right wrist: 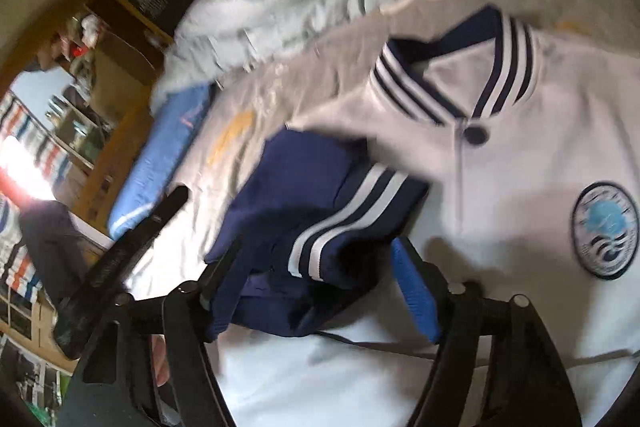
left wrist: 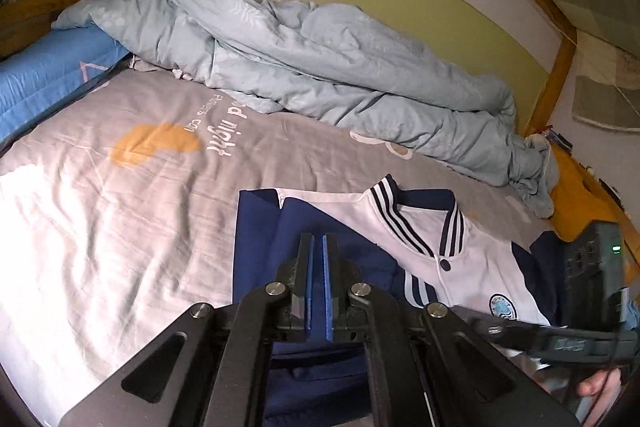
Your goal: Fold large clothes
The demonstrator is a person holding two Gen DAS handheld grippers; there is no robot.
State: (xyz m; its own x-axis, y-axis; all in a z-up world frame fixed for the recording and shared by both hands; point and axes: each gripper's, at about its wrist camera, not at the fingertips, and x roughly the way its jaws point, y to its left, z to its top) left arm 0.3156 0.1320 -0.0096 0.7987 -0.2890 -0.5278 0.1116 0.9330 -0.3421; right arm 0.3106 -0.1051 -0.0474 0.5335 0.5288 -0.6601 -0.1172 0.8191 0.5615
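Navy sleeve (right wrist: 320, 203): folded across white jacket (right wrist: 520, 155) on bed (left wrist: 100, 187), narrowing it
Right gripper (right wrist: 320, 291): spread wide around sleeve cuff; grip uncertain
Left gripper (left wrist: 319, 247): pads together; nothing visibly pinched

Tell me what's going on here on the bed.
Someone with a gripper in each hand is folding a white and navy jacket laid collar-up on the grey bedsheet. The right gripper is open around the bunched navy sleeve, folded in over the jacket's front. The left gripper is shut, over navy fabric.
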